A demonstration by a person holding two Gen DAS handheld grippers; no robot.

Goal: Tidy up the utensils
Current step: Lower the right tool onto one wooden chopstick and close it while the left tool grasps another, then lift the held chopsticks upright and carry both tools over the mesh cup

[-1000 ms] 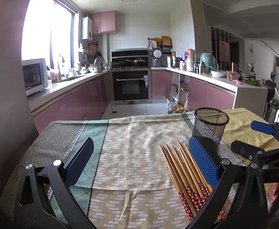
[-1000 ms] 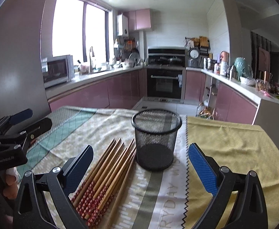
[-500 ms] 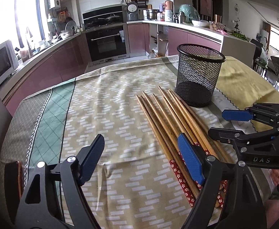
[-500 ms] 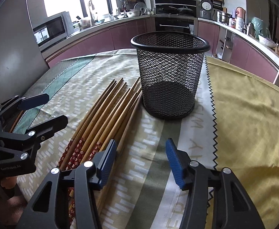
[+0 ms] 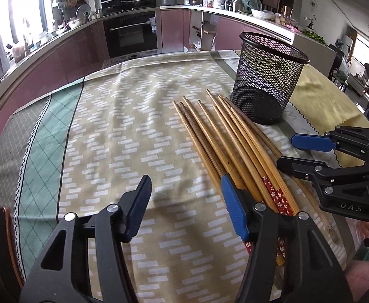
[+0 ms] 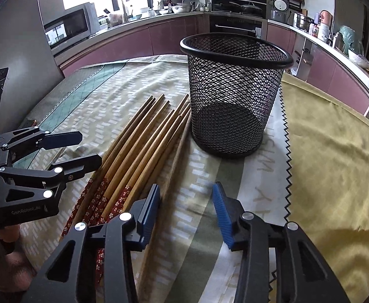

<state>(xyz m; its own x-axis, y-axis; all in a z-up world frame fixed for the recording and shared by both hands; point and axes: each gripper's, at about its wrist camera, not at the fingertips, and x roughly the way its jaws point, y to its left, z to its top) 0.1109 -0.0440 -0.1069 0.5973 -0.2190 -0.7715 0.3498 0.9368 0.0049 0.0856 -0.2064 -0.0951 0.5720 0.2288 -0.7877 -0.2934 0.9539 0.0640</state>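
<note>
**A:** Where are the utensils?

**B:** I see the chopsticks [image 6: 144,151] lying side by side in a bundle on the patterned tablecloth [image 5: 123,131]. Their tips point toward the table's far edge and their red flowered ends toward the near edge. The black mesh cup [image 6: 235,101] stands upright just beside the tips, nearer the yellow cloth [image 6: 336,156], and I see nothing inside it.

**A:** And your tongs?

**B:** My left gripper [image 5: 184,202] has just been closing, but its jaws are still apart over bare cloth. Its right-hand pad sits at the bundle's left side, with no chopstick between the pads. My right gripper [image 6: 187,212] has also just been closing and is still parted. Its left pad lies against the bundle's right side, and I can't tell whether it touches the outermost stick.
</note>
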